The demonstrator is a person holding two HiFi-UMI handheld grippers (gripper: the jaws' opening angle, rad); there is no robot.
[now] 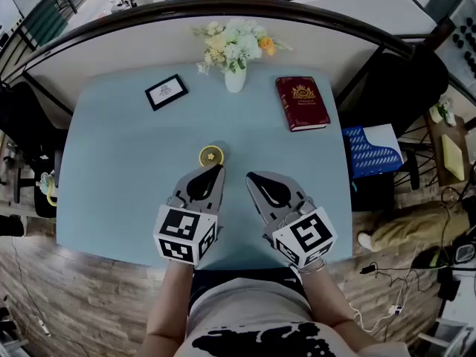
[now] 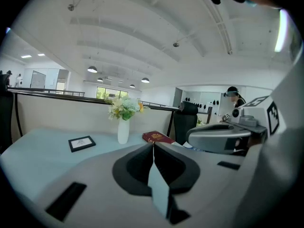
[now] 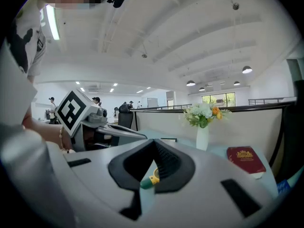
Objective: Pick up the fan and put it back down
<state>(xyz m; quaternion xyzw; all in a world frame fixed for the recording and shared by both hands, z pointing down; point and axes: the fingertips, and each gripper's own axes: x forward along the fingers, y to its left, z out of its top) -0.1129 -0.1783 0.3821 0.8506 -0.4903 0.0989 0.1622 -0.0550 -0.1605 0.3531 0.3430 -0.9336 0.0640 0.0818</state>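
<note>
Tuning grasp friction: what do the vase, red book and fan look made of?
Vase: smooth plain white, likely glazed ceramic. Red book: matte dark-red cover with gold emblem, maybe leatherette or cloth. Fan: small yellow disc, probably plastic; too small to confirm.

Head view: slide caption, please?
Jaws shut and empty, the left gripper and right gripper hang side by side above the blue table; the yellow fan lies ahead of the left.
</note>
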